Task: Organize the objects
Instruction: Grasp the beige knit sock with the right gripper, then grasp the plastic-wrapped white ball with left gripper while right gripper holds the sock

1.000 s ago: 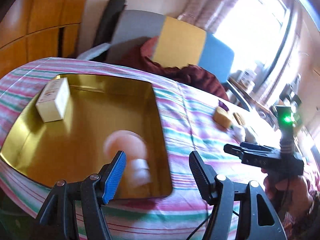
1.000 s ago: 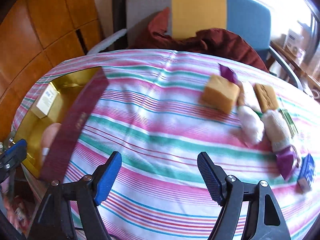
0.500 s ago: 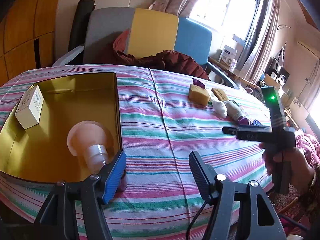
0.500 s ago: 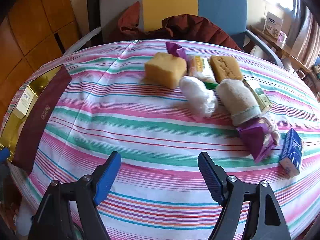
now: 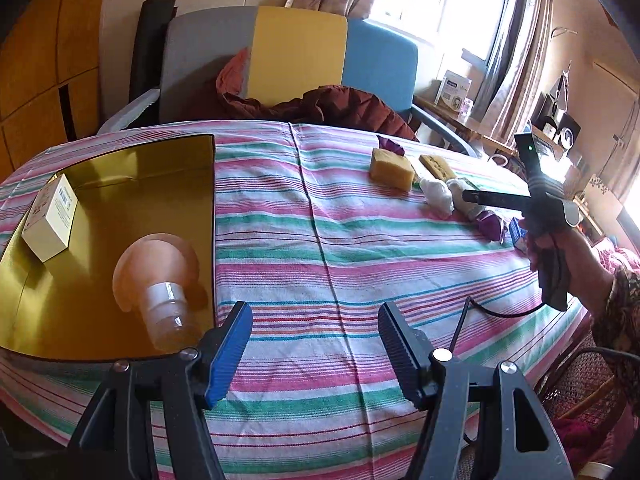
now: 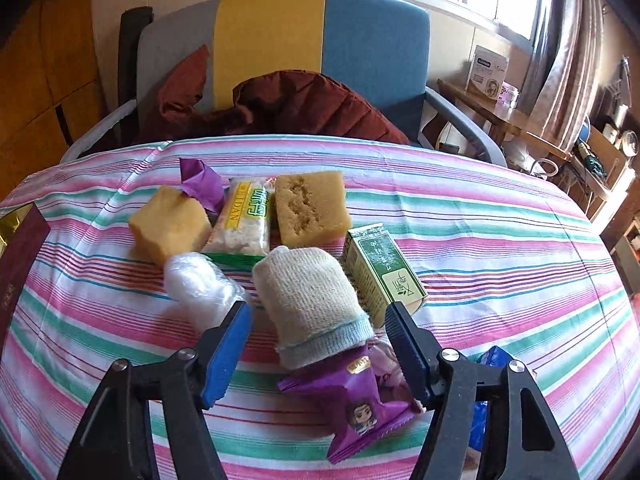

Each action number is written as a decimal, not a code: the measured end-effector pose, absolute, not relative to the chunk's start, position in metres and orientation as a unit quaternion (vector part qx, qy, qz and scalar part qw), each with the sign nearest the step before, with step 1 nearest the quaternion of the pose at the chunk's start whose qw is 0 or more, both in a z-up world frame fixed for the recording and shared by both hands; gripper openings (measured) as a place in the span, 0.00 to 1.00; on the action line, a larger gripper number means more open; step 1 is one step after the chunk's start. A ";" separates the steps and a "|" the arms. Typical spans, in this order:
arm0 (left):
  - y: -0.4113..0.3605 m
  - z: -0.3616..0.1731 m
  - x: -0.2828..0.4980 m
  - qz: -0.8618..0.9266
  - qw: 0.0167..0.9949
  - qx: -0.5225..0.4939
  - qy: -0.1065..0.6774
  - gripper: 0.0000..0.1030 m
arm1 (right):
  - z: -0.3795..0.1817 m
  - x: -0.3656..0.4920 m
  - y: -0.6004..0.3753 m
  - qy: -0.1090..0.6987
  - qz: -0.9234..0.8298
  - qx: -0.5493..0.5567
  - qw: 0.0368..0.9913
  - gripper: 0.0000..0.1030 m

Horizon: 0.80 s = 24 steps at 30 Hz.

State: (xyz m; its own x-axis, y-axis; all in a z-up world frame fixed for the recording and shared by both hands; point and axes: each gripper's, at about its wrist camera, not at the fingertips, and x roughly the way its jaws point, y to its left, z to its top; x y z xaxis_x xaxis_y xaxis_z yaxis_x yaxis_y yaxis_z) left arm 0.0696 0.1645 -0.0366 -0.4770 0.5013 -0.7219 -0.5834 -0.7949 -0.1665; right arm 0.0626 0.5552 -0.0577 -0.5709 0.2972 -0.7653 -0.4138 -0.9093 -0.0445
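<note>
A gold tray (image 5: 120, 168) lies on the striped tablecloth at the left; in it are a white box (image 5: 52, 216) and a pink bulb-shaped bottle (image 5: 160, 276). My left gripper (image 5: 314, 346) is open and empty over the cloth, right of the tray. My right gripper (image 6: 318, 350) is open, its jaws on either side of a beige knitted sock (image 6: 312, 300) and a purple snack packet (image 6: 360, 400). Around them lie a clear plastic wad (image 6: 200, 288), two yellow sponges (image 6: 168, 228) (image 6: 308, 208), a wrapped rice cracker (image 6: 244, 216) and a green box (image 6: 382, 272).
A blue packet (image 6: 486, 392) lies behind my right finger. A chair with a dark red jacket (image 6: 280, 108) stands behind the table. The tray's maroon outer wall (image 6: 16, 264) shows at the left edge. A side table with boxes (image 6: 488, 76) stands far right.
My left gripper has pulled back and swung right, away from the tray, leaving the pink bottle in it. My right gripper has moved right and forward, up to the sock and purple packet.
</note>
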 end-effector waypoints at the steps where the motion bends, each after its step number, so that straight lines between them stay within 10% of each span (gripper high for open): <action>1: 0.167 -0.037 0.069 0.857 0.315 -0.404 0.055 0.64 | -0.060 0.061 0.558 0.077 0.884 -0.418 0.195 0.66; 24: 0.264 -0.052 0.028 0.802 0.354 -0.479 0.050 0.64 | -0.065 0.055 0.546 0.128 0.847 -0.484 0.178 0.55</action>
State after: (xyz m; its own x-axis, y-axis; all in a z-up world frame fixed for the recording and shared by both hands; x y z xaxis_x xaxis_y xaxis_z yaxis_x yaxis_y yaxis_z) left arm 0.0280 0.2641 -0.0521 -0.2915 0.5195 -0.8032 -0.6158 -0.7444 -0.2580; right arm 0.0551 0.5458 -0.0653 -0.4679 0.1782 -0.8656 -0.4265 -0.9034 0.0446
